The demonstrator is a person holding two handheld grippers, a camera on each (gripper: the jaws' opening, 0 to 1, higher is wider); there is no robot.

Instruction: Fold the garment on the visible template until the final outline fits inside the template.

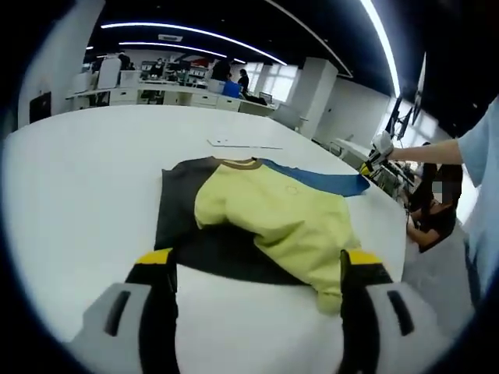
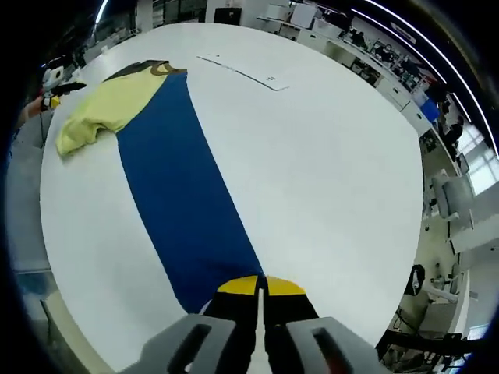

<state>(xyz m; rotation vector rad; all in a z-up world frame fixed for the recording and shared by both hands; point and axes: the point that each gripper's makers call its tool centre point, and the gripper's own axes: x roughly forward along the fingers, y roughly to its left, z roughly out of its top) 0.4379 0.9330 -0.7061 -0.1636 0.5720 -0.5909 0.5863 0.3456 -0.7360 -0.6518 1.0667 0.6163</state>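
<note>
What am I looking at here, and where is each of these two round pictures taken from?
No robot: a person holds a hand tool with two fingers in each hand, and a fisheye camera rides on each tool. The left gripper view looks along the left gripper, whose fingers stand open and empty. The right gripper view looks along the right gripper, shut on the blue cloth, which stretches back to a yellow garment on the white table. A dark panel lies under the yellow; whether it is garment or template is unclear. A white paper strip lies beyond.
</note>
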